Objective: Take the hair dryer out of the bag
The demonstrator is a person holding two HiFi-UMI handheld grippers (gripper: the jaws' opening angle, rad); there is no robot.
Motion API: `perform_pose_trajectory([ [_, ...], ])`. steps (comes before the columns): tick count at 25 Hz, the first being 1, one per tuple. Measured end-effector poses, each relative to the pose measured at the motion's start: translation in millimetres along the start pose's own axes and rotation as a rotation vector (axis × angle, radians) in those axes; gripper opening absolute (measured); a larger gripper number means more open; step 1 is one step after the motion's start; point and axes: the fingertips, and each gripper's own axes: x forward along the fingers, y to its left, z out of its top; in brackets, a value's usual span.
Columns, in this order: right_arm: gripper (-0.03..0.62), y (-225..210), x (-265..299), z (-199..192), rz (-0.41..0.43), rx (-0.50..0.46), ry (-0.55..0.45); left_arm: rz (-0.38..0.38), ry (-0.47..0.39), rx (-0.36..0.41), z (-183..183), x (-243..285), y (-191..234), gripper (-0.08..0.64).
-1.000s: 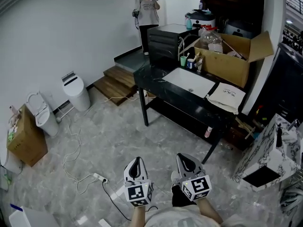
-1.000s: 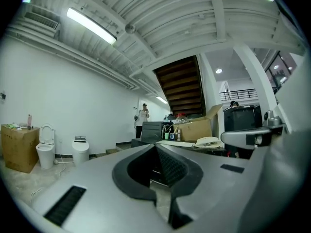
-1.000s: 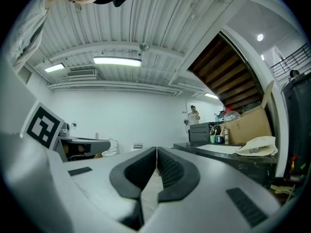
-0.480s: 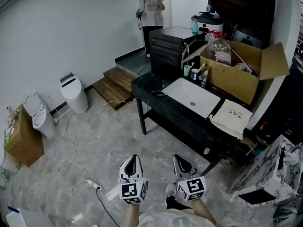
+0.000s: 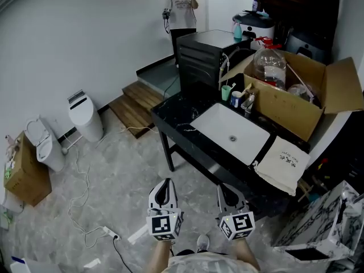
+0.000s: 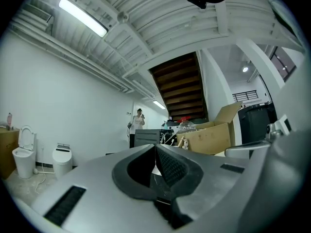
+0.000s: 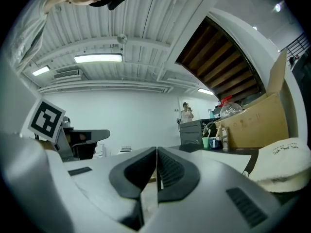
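Left gripper: fingers pressed together, nothing between them; the left gripper view confirms this. Right gripper: fingers likewise closed flat on each other and empty, as seen in the right gripper view.

We hold both grippers level, side by side over the floor, pointing at the black table and short of its front edge.

The cream bag lies on the table's right end, between the sink and the table corner, in front of the cardboard box. Its lower part hangs over the front edge. It sits ahead and to the right of the right gripper's fingers, well apart, and farther still from the left. It also shows at the right edge of the right gripper view.

The hair dryer shows in no view; we cannot tell where it is.
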Motion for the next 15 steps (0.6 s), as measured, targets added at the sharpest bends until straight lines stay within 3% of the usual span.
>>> perform_pose_trajectory([
  [9, 0.032, -20.4, 66.2, 18.6, -0.019, -0.036, -0.016, -0.01, 0.055, -0.022, -15.9, 52.1, 10.5, 0.028],
  [15, 0.032, -23.1, 98.7, 17.8, -0.052, -0.037, 0.019, -0.004, -0.006, 0.024, 5.3, 75.5, 32.6, 0.028],
])
